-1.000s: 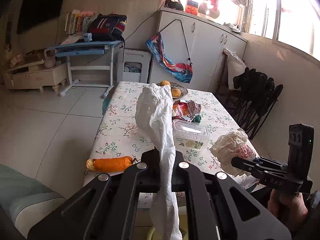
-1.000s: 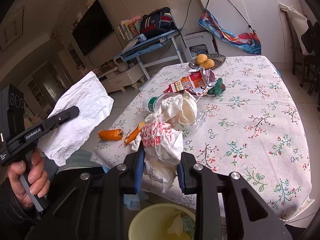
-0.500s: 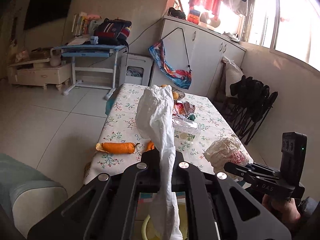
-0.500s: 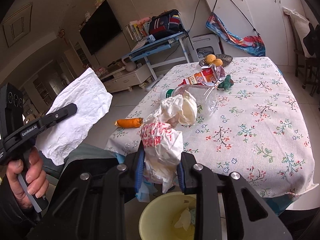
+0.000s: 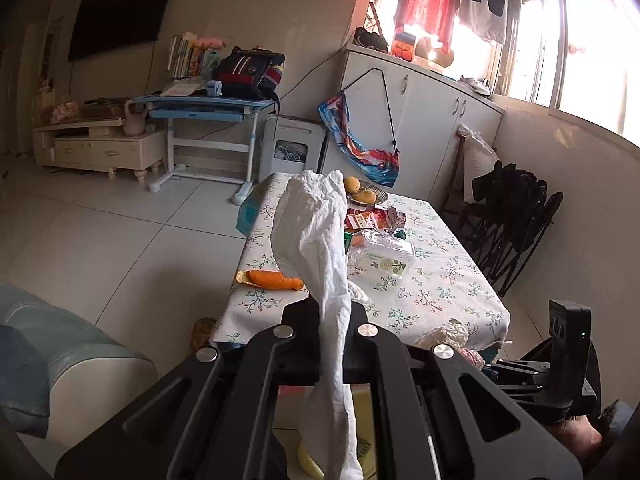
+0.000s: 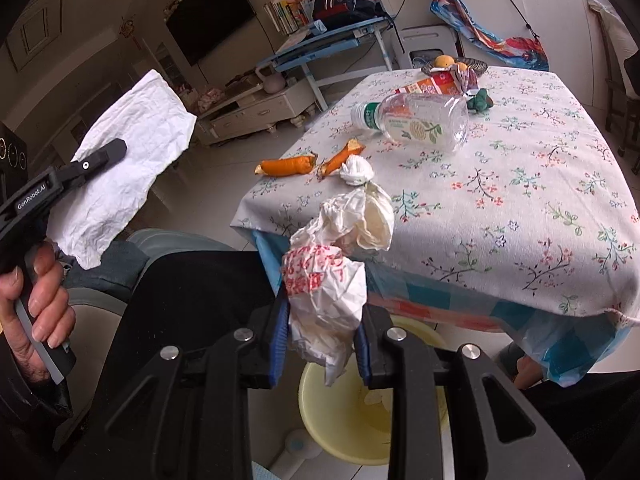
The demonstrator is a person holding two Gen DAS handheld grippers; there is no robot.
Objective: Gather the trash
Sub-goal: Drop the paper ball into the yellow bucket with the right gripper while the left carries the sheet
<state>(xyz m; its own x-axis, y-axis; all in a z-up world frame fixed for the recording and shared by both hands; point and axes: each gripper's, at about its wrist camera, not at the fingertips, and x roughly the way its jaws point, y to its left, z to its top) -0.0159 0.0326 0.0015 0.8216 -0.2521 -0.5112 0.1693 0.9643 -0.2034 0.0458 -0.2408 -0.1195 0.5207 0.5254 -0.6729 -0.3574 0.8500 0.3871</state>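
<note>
Trash sits in both grips and across the surface, which wears a flowered cloth. A pale yellow bin stands on the floor just below the surface's near edge; inside it some pale scraps show, too dim to name. At the far end a dark bowl holds two orange-yellow fruits.

The right hand-held gripper is clamped narrowly on a crumpled wrapper with red print, its blue pads pressing both sides. The wad sticks up and forward from the jaws and hangs directly above the bin's mouth, off the surface's edge.

The left hand-held gripper is pinched fully together on a white tissue, which rises in a long crinkled sheet beyond the fingertips and trails down behind them. In the right wrist view this gripper is held by a hand out to the left, well apart from the bin.

Left on the surface: a clear plastic bottle lying on its side, two orange peel pieces near the corner, a small white paper ball just beside them, and a torn red carton next to the bowl.
</note>
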